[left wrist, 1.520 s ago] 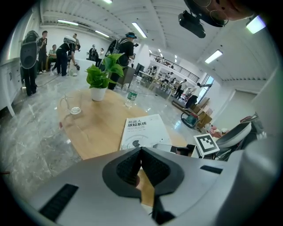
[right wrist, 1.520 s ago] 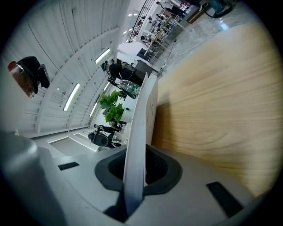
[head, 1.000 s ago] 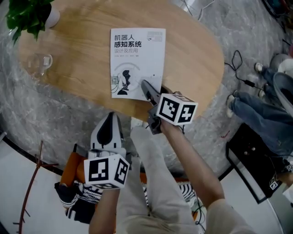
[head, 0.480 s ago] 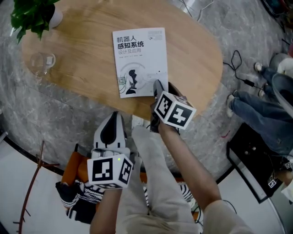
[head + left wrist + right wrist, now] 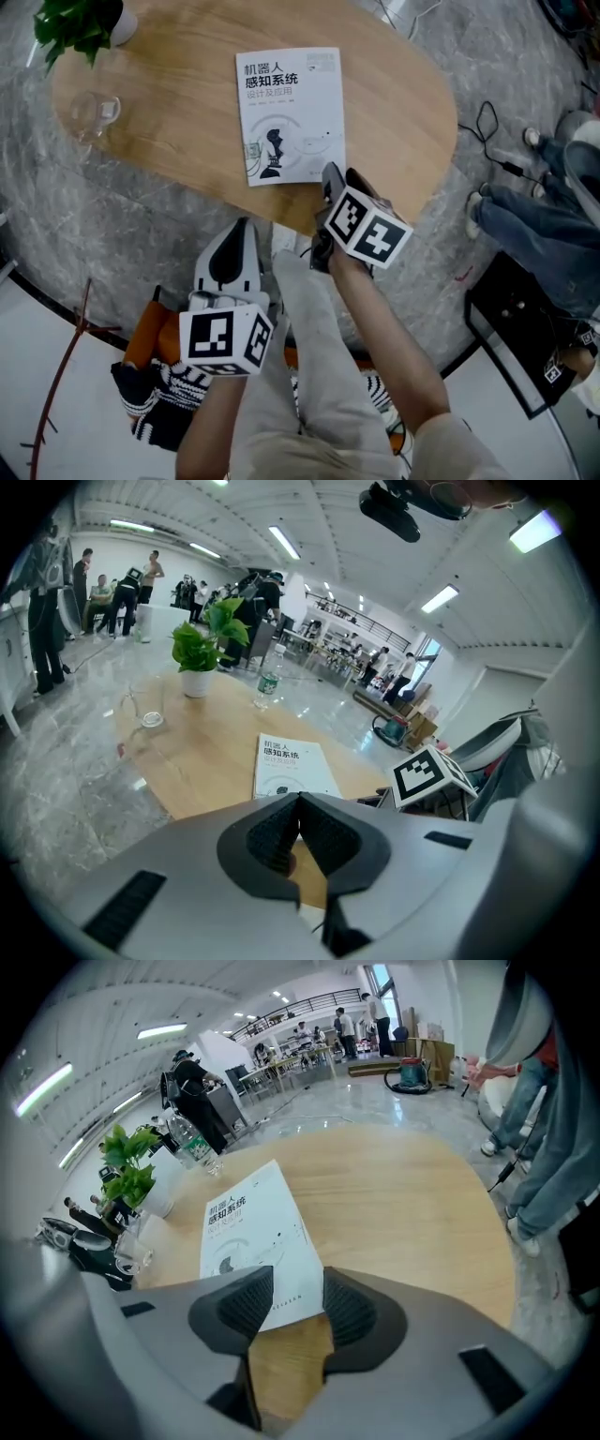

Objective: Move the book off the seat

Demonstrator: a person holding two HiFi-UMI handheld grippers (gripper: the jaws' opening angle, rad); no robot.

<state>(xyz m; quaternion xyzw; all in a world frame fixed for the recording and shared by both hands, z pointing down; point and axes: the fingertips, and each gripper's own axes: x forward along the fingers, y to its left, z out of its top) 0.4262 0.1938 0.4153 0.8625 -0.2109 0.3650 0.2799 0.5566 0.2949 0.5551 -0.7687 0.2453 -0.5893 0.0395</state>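
Observation:
The white book (image 5: 291, 112) lies flat, cover up, on the oval wooden table (image 5: 403, 103). It also shows in the left gripper view (image 5: 292, 769) and the right gripper view (image 5: 255, 1227). My right gripper (image 5: 330, 173) hovers at the book's near right corner. Its jaws have just been opening and now stand open (image 5: 298, 1283), with the corner just ahead of them and the pads not pressing on it. My left gripper (image 5: 242, 230) is held low near my lap, short of the table edge, jaws shut (image 5: 300, 799) on nothing.
A potted plant (image 5: 84, 19) and a glass (image 5: 94, 112) stand at the table's far left. A water bottle (image 5: 268, 682) stands beyond the book. A person in jeans (image 5: 534, 234) sits at the right, by floor cables (image 5: 487, 122). Striped cloth (image 5: 159, 403) lies on the orange seat below me.
The right gripper's jaws were closed over the book's near right corner; they have opened and drawn back off it. The book stays flat on the table. The left gripper barely moved.

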